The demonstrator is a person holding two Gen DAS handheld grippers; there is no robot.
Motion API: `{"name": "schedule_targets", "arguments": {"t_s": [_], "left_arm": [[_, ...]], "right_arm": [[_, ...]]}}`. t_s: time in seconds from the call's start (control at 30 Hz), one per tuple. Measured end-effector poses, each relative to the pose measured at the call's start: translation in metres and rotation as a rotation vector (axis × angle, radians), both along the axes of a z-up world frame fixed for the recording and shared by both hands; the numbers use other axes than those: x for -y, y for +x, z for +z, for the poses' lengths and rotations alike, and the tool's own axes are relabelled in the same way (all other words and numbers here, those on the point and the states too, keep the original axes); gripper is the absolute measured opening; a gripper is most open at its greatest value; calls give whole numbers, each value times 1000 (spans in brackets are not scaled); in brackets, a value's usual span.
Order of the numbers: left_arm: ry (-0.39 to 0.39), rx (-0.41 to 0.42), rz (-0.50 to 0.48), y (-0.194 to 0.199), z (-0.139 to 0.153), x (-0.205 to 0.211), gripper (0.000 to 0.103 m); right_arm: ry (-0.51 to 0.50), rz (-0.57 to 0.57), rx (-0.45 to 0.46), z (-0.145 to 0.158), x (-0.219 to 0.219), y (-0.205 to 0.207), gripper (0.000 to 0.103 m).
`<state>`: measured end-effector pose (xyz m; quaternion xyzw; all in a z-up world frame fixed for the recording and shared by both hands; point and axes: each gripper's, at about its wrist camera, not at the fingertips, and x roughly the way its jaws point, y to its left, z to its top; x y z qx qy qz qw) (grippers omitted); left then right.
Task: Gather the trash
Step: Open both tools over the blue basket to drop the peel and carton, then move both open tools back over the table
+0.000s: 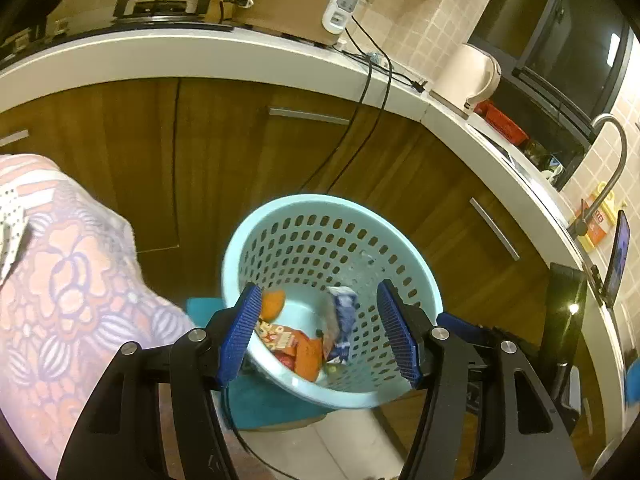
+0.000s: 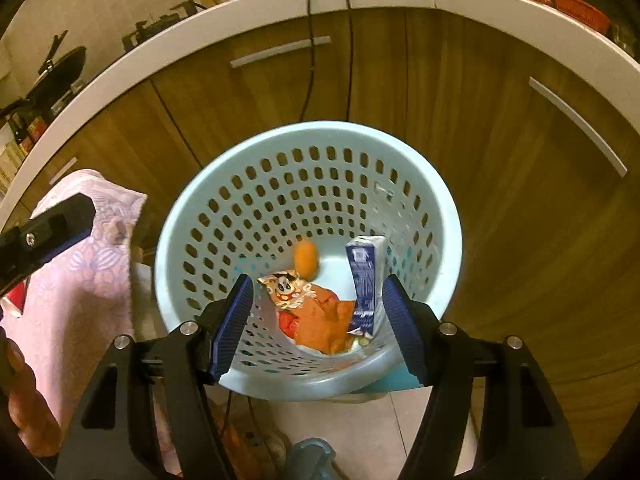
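Both tools, left (image 1: 318, 336) and right (image 2: 316, 326), were held spread and empty above the basket (image 2: 308, 384); its tilt risked trash (image 2: 320, 320) being spilled.

Wooden cabinets (image 2: 480, 160), white countertop (image 1: 200, 52), kettle (image 1: 468, 76), faucet (image 1: 612, 160).

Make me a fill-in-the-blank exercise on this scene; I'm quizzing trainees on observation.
1. The pale blue perforated plastic basket stands in front of wooden ____ doors.
2. The blue-and-white carton leans against the basket's ____.
3. Both claws are ____.
4. The crumpled orange wrapper lies ____ the basket.

Missing words: cabinet; wall; open; inside
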<state>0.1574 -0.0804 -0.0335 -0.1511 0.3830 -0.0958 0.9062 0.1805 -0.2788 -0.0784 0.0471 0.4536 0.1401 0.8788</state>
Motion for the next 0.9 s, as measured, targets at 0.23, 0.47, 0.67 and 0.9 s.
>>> {"name": "schedule_targets", "arguments": {"t_s": [0.23,0.47,0.67,0.9], "left_arm": [[-8,33,48,-27,12,-21,59],[-24,96,178,-77,35,-73,59],[-15,137,344,-124,56,-125,59],[6,167,548,-179,72,-189,63]], "right_arm": [[-8,72,71,27,-24,-20,63],[2,194,151,54,-72,-43,64],[-6,312,207,76,-126,-68,63],[0,433,256,89,-191,-88,64]]}}
